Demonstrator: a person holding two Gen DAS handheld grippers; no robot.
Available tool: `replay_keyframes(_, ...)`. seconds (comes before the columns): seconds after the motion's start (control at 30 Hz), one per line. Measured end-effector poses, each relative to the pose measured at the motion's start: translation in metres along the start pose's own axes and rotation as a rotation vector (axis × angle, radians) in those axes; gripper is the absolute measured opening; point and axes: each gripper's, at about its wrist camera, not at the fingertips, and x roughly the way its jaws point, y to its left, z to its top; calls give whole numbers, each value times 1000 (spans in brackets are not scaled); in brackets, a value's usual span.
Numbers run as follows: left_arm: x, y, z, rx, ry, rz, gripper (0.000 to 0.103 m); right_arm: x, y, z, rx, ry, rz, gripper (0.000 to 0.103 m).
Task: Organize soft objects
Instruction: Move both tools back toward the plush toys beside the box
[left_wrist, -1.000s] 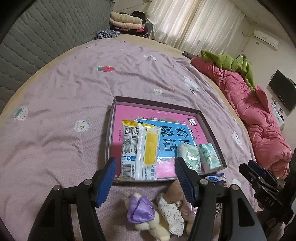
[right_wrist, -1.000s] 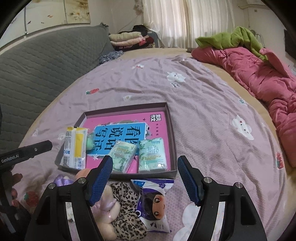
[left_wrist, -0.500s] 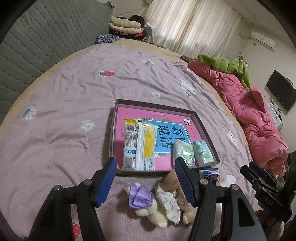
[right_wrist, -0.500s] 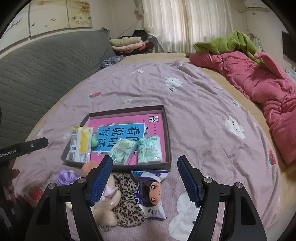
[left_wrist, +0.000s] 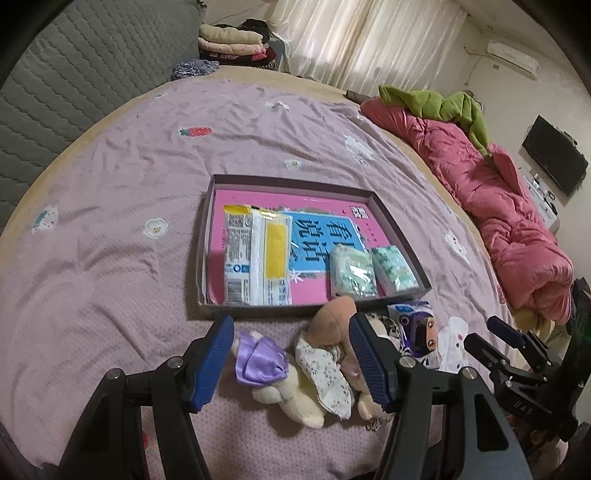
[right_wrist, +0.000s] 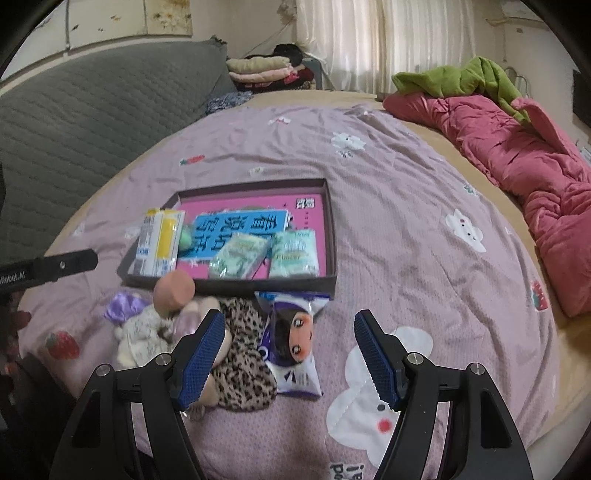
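Note:
A shallow dark box (left_wrist: 399, 236) (right_wrist: 330, 236) with a pink and blue book in it lies on the bed. In it are a white-and-yellow pack (left_wrist: 256, 254) (right_wrist: 159, 240) and two green tissue packs (left_wrist: 352, 271) (right_wrist: 240, 254). In front of the box lie soft dolls: a cream plush with a purple bow (left_wrist: 260, 362) (right_wrist: 125, 306), a tan-headed doll (left_wrist: 332, 321) (right_wrist: 173, 290), a leopard-print piece (right_wrist: 243, 365), and a purple face-print pack (left_wrist: 417, 326) (right_wrist: 293, 339). My left gripper (left_wrist: 291, 363) is open over the dolls. My right gripper (right_wrist: 290, 360) is open over the purple pack.
The purple sheet (left_wrist: 110, 221) covers the bed. A pink quilt (left_wrist: 517, 221) (right_wrist: 535, 166) with a green blanket lies along the right. A grey headboard (right_wrist: 92, 96) and folded clothes (left_wrist: 232, 44) are at the back left.
Both grippers have drawn back and up from the box, so the dolls and the purple pack show more fully. Both stay open. Nothing on the bed has moved.

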Motion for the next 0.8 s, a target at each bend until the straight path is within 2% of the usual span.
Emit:
replay_keyframes(0.5,22,-21,-16,43,70,-28,64,19,0,-10,19,47,3,74)
replay_keyframes(0.8,45,-27,-12,18,111,-36,64,29,-3,-11,33,67,6,74)
